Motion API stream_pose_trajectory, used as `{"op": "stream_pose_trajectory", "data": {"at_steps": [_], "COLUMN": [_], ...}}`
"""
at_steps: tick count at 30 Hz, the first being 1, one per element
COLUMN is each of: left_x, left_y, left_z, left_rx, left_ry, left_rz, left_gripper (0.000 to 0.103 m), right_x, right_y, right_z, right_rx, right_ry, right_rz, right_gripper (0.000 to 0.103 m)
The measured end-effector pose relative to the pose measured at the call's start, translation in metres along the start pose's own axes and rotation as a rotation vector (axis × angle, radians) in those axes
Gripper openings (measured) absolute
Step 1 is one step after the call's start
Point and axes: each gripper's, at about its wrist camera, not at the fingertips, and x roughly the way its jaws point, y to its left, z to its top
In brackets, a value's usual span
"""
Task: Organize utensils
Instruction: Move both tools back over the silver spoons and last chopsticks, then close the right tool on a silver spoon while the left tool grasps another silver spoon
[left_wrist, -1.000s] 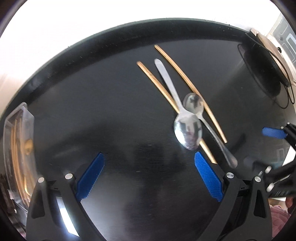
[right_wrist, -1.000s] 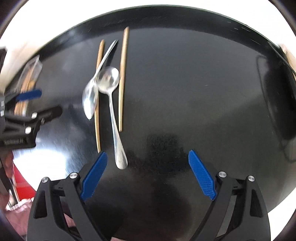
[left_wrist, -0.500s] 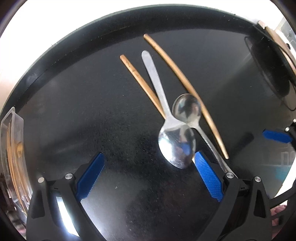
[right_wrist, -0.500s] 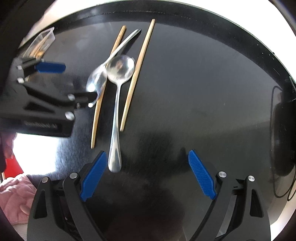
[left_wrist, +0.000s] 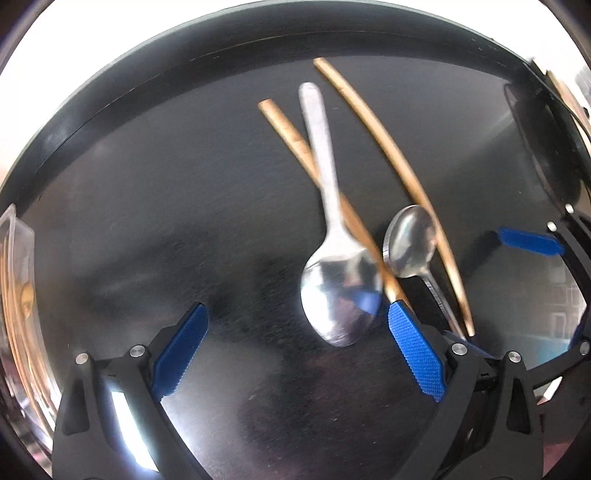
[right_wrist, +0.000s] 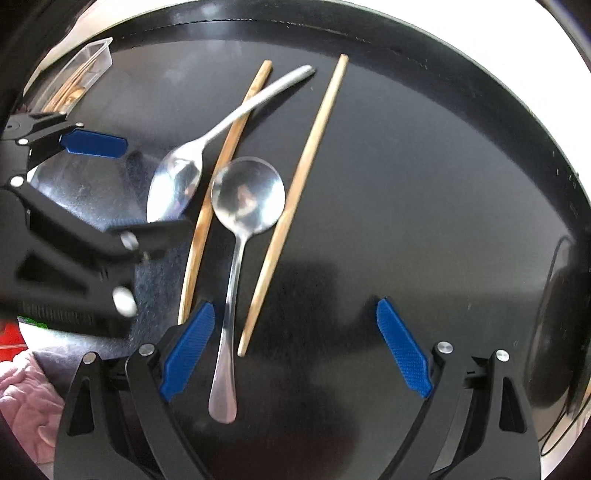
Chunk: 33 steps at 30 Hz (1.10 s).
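Two metal spoons and two wooden chopsticks lie in a bundle on the black table (right_wrist: 406, 184). The oval spoon (left_wrist: 340, 291) rests across one chopstick (left_wrist: 291, 136), and its bowl lies between the fingers of my open left gripper (left_wrist: 295, 314), close to the right pad. The round spoon (right_wrist: 247, 195) lies between the chopsticks (right_wrist: 314, 136). Its handle runs down just inside the left pad of my open right gripper (right_wrist: 295, 310). In the right wrist view my left gripper (right_wrist: 155, 184) straddles the oval spoon's bowl (right_wrist: 177, 184). Neither gripper touches anything.
A clear plastic box (right_wrist: 85, 62) with golden sticks inside stands at the table's far left. A dark round object with a black cable (right_wrist: 554, 314) sits at the right edge. Pink cloth (right_wrist: 22, 391) shows below the table's near left edge.
My left gripper has sunk toward the oval spoon, whose bowl now lies between its fingers. My right gripper has slid left and rolled, bringing the round spoon's handle inside its left pad.
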Motion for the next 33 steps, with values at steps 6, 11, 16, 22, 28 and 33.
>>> {"op": "stream_pose_trajectory", "data": {"at_steps": [6, 11, 16, 22, 28, 33], "left_x": [0.002, -0.003, -0.011, -0.025, -0.026, -0.024], "left_y": [0.018, 0.037, 0.041, 0.039, 0.028, 0.027], "left_z": [0.007, 0.001, -0.005, 0.006, 0.022, 0.025], "left_rx": [-0.018, -0.054, -0.059, -0.042, -0.012, -0.029], "left_ry": [0.014, 0.014, 0.005, -0.024, -0.001, -0.004], "left_rz": [0.023, 0.029, 0.008, -0.037, -0.047, -0.071], "left_gripper": [0.096, 0.096, 0.096, 0.096, 0.092, 0.088], "right_x": [-0.002, -0.003, -0.008, -0.019, -0.022, -0.029], "right_y": [0.010, 0.016, 0.009, -0.002, -0.007, -0.004], "right_z": [0.023, 0.033, 0.033, 0.027, 0.013, 0.009], "right_rx": [-0.144, -0.209, -0.182, -0.155, -0.208, -0.269], "right_ry": [-0.060, -0.071, -0.099, -0.132, -0.136, -0.179], "right_rz": [-0.026, 0.048, 0.081, 0.131, 0.133, 0.191], "right_gripper": [0.083, 0.041, 0.040, 0.040, 0.035, 0.024]}}
